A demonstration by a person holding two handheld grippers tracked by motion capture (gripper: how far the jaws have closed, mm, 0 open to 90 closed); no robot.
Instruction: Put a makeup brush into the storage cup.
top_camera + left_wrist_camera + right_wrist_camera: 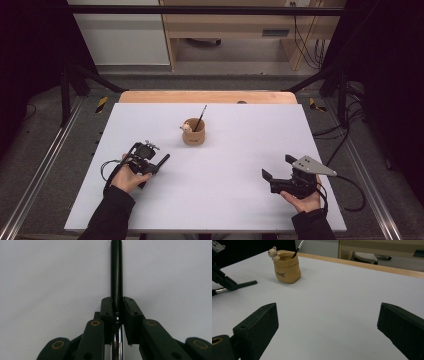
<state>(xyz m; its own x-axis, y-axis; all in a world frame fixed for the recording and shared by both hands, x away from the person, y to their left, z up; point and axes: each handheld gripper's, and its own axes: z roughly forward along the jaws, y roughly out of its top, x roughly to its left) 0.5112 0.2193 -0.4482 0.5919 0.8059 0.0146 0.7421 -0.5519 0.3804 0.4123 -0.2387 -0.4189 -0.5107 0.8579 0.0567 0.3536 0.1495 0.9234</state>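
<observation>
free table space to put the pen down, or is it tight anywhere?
Plenty. Bare white table between the left gripper, shut on the black pen, and the open right gripper. Also bare right of the tan pen holder to the table edge. Only the patch between holder and left gripper is tight.

The pen (116,272) between the left gripper's (116,305) jaws has a glossy black barrel, smooth like lacquered plastic, and a bright chrome-like metal section nearer the camera. The jaws themselves look like matt black plastic with brass-coloured rivets. The right gripper (327,322) has the same dull black pads; a flat grey plate of matt metal sits on top. The table (240,150) is covered by a smooth, matt, pale sheet, with bare light wood along its far edge. The pen holder (193,133) looks like matt tan ceramic, shaped like a creased sack.
</observation>
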